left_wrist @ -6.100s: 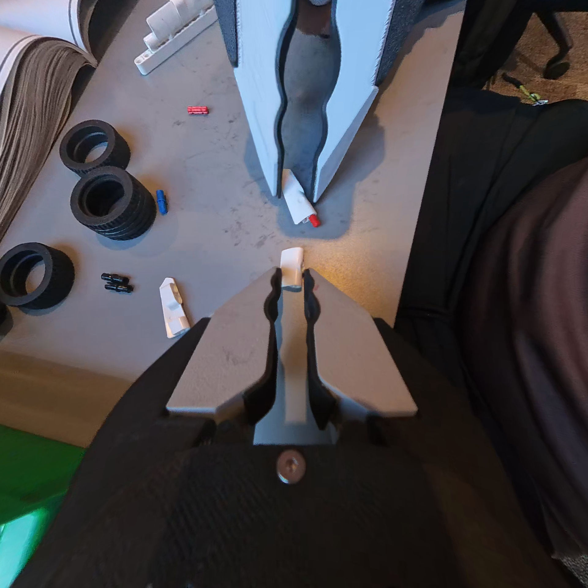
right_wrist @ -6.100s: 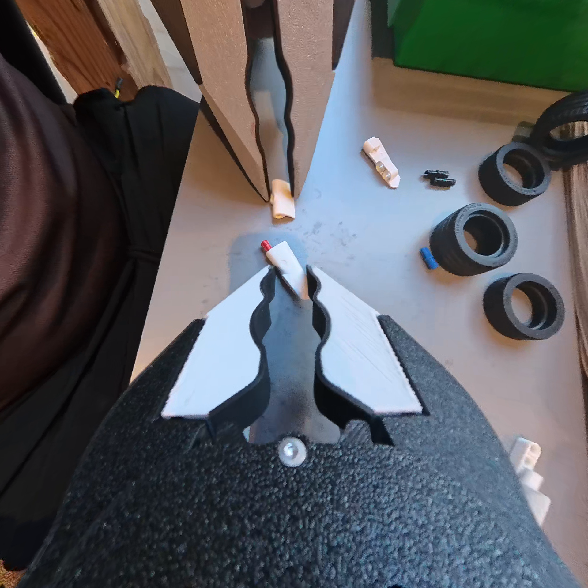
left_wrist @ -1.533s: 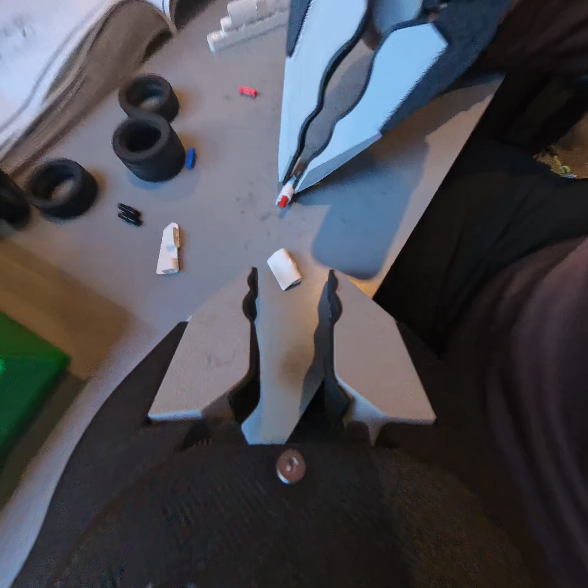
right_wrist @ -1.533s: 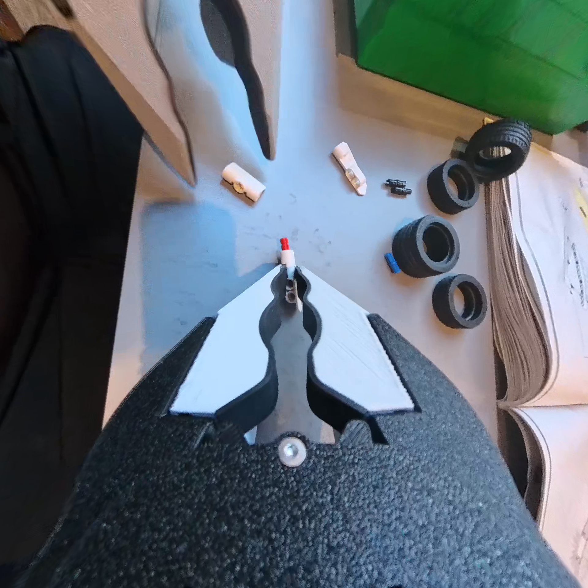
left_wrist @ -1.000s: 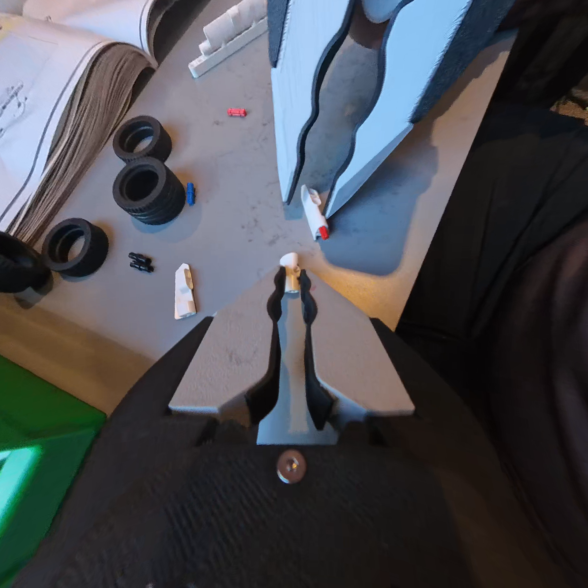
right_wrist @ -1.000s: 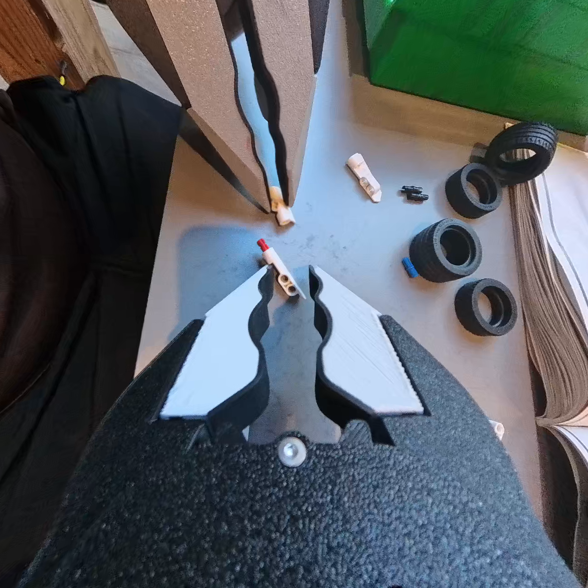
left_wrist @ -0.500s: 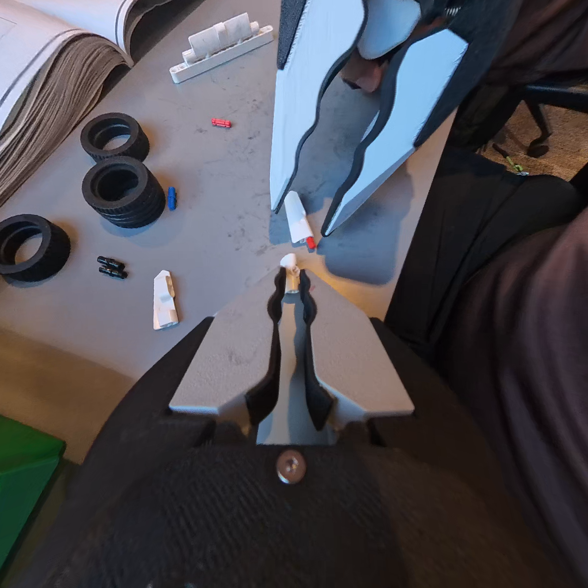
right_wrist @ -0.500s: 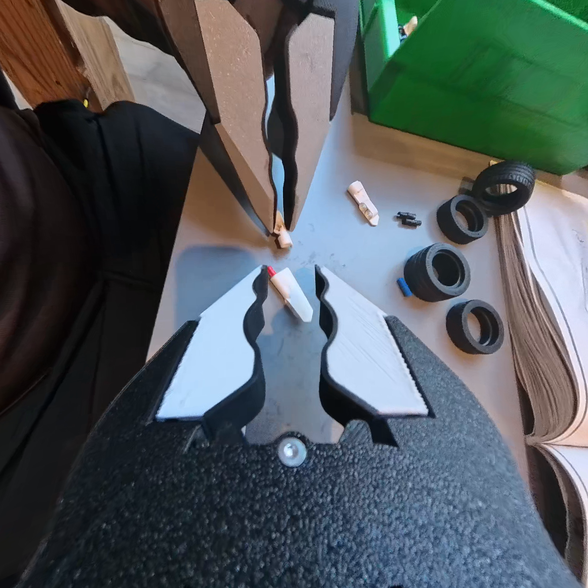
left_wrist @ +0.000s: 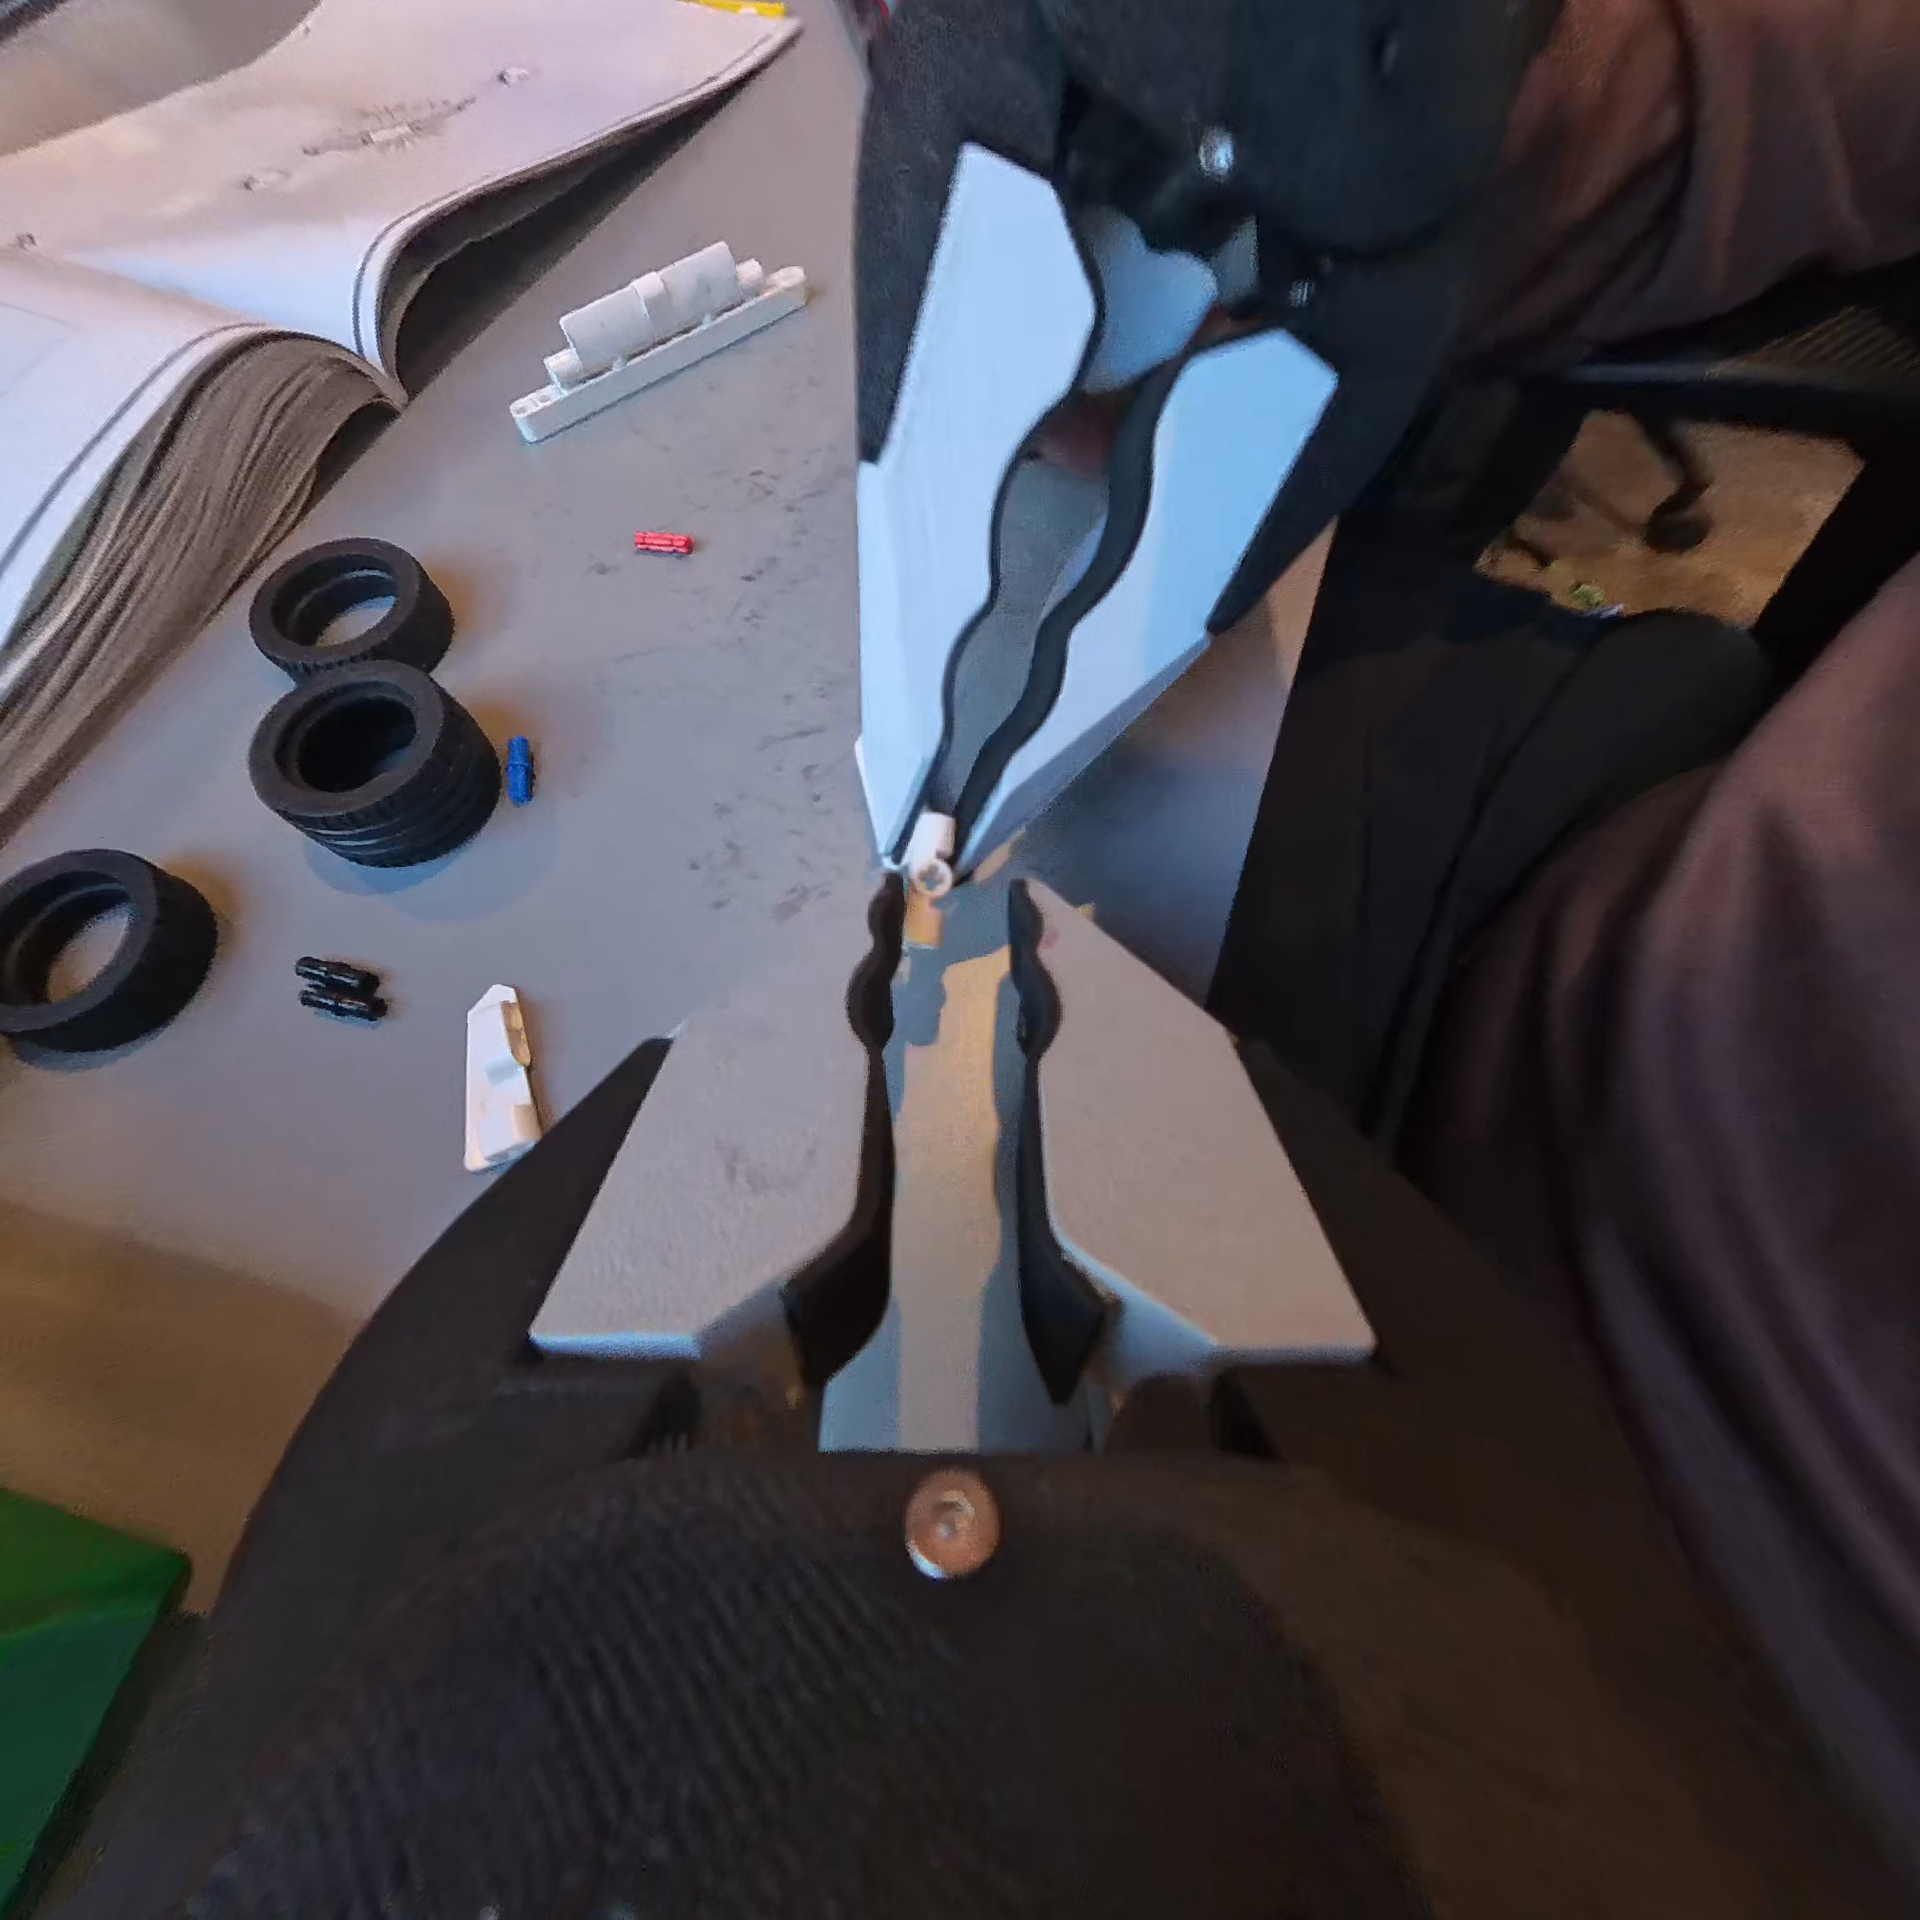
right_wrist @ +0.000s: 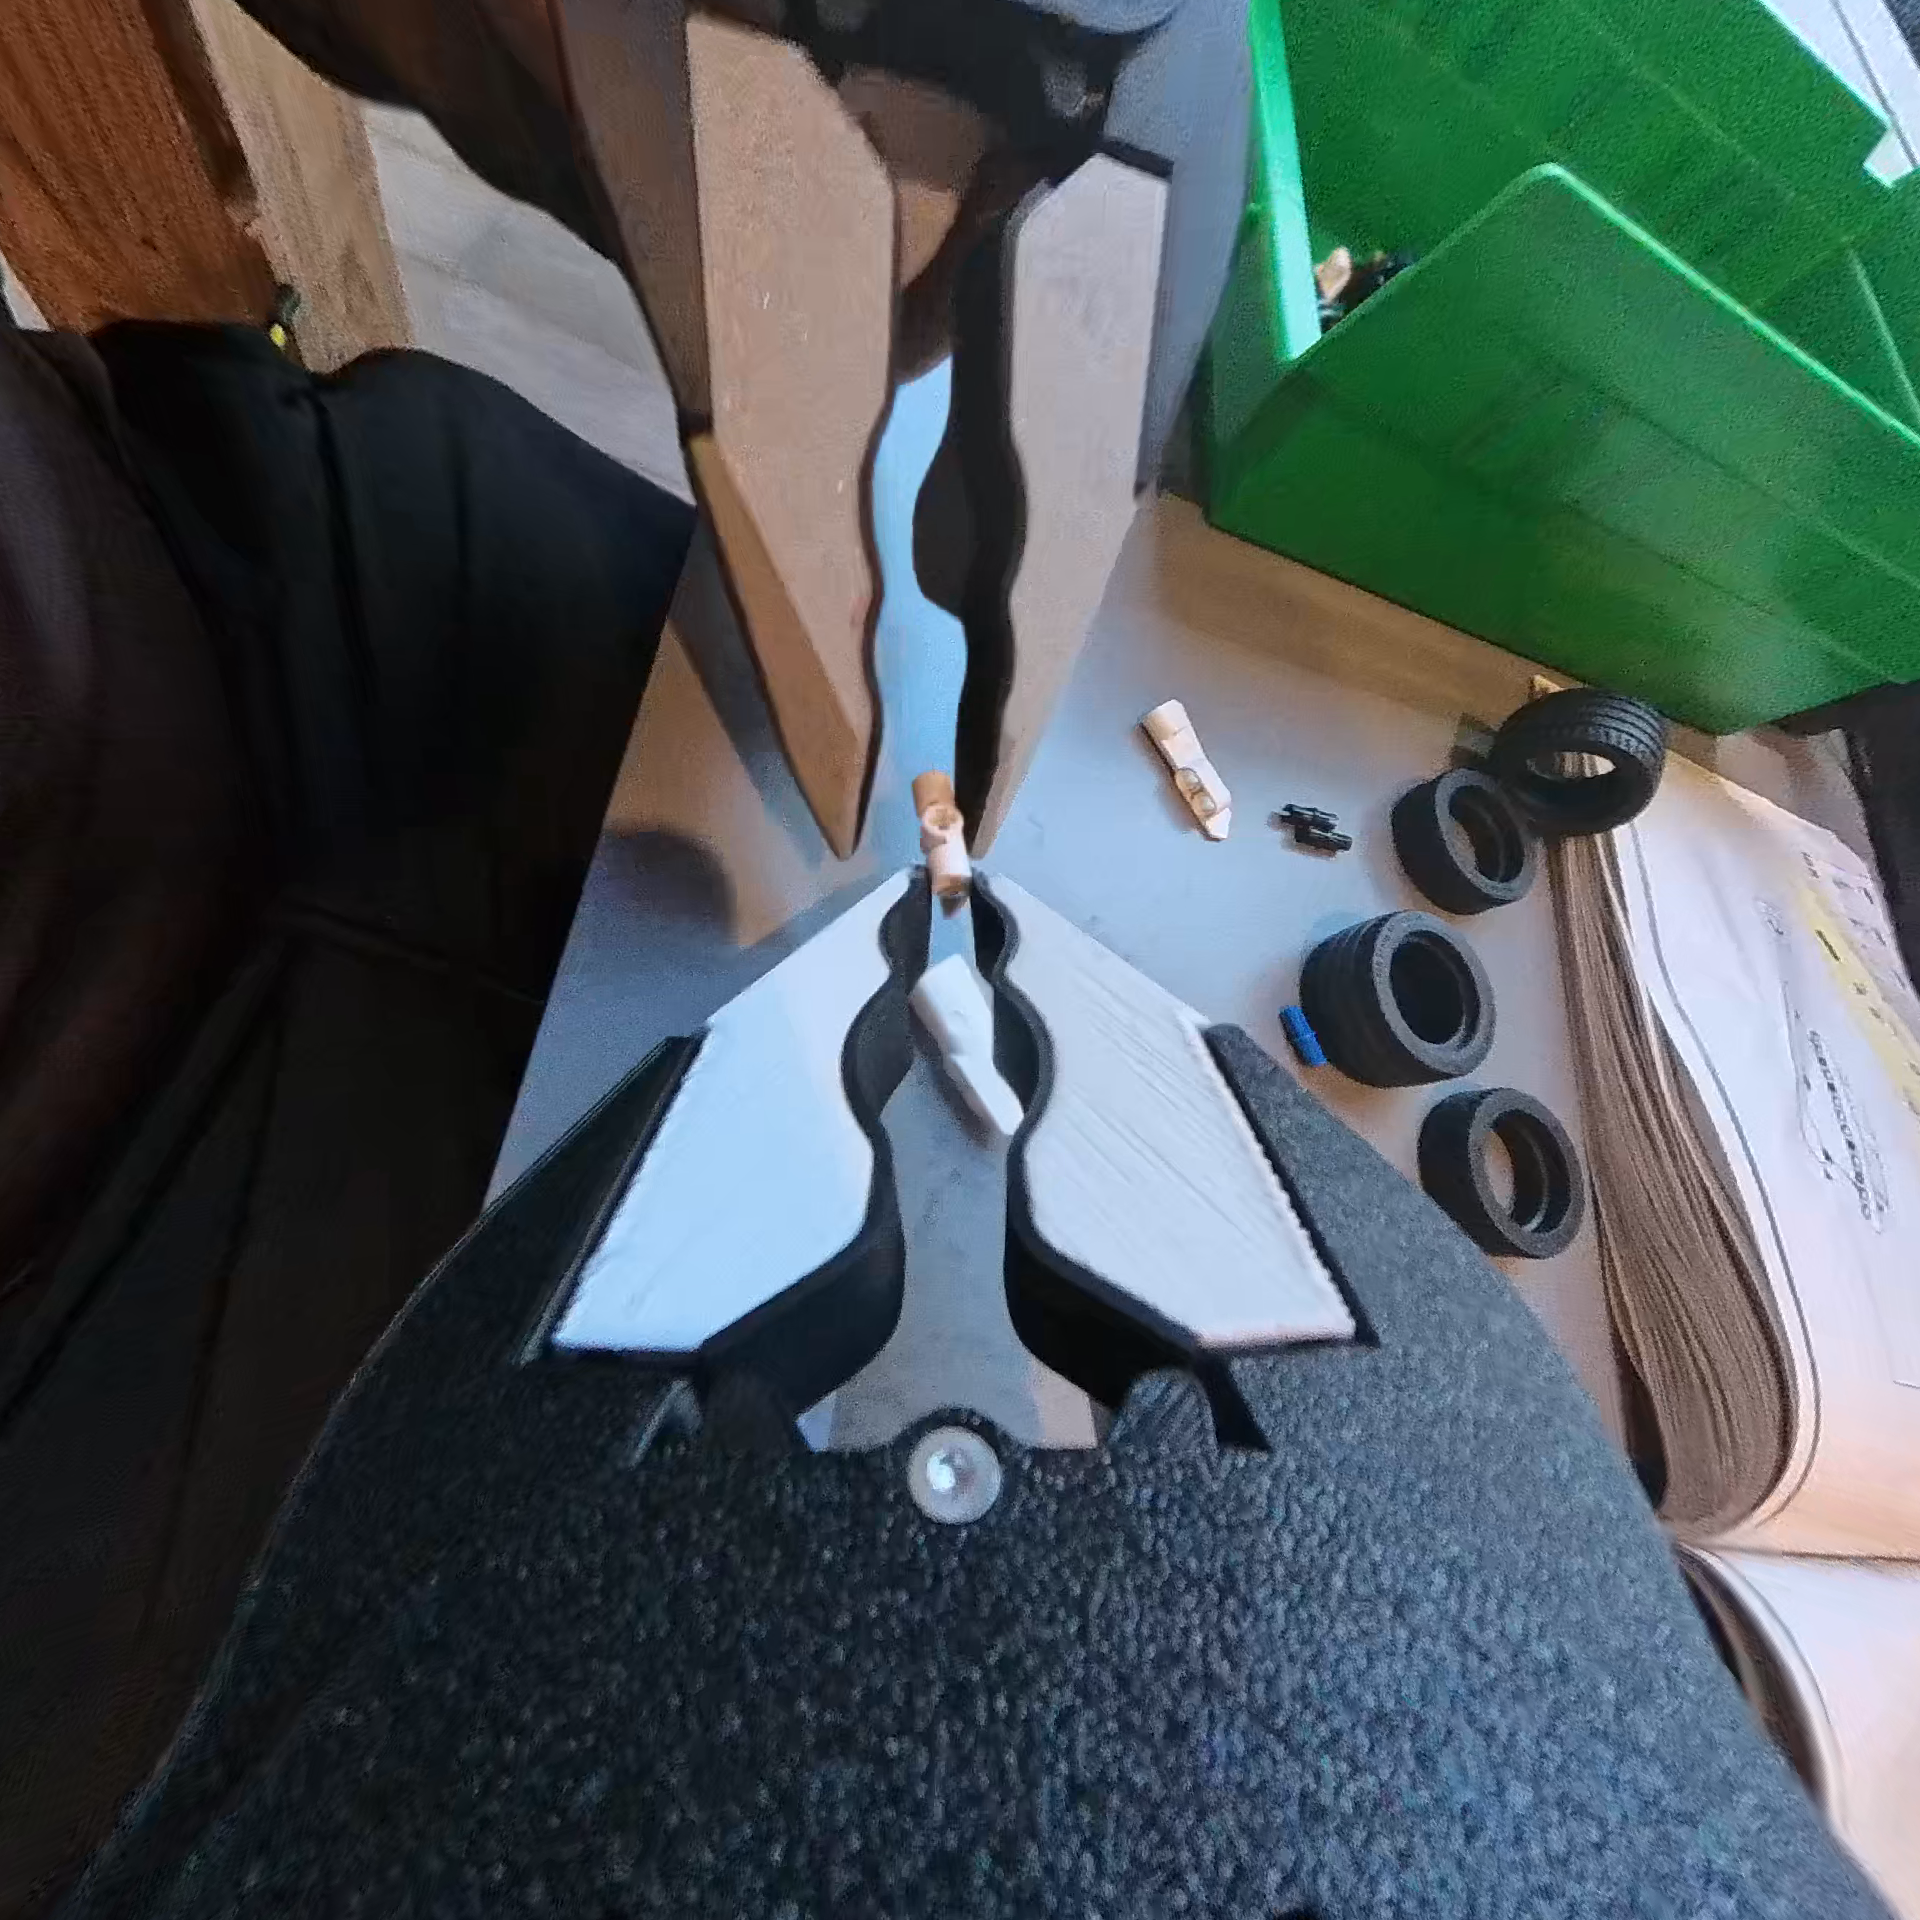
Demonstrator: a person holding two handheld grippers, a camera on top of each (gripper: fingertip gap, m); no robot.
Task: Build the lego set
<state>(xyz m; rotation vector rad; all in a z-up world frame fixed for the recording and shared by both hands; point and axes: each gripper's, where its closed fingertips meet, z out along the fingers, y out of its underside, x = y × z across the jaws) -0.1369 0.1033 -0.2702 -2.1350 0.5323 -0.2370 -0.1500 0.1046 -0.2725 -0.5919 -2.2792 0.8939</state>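
Holding small dark pieces, seemingly, the green bin [right_wrist: 1558, 436] sits behind narrow-gapped left fingers [left_wrist: 1039, 914]; right fingers [right_wrist: 1049, 945] pinch a white piece [right_wrist: 961, 1039].

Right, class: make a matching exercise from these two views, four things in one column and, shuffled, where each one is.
Things
1. blue pin
2. red pin
3. white panel piece
4. two black pins

Places
A. alone on the grey table
B. between the right gripper fingers
C. beside the stacked tyres
D. between a single tyre and a loose white piece

Pairs: 1-C, 2-A, 3-B, 4-D
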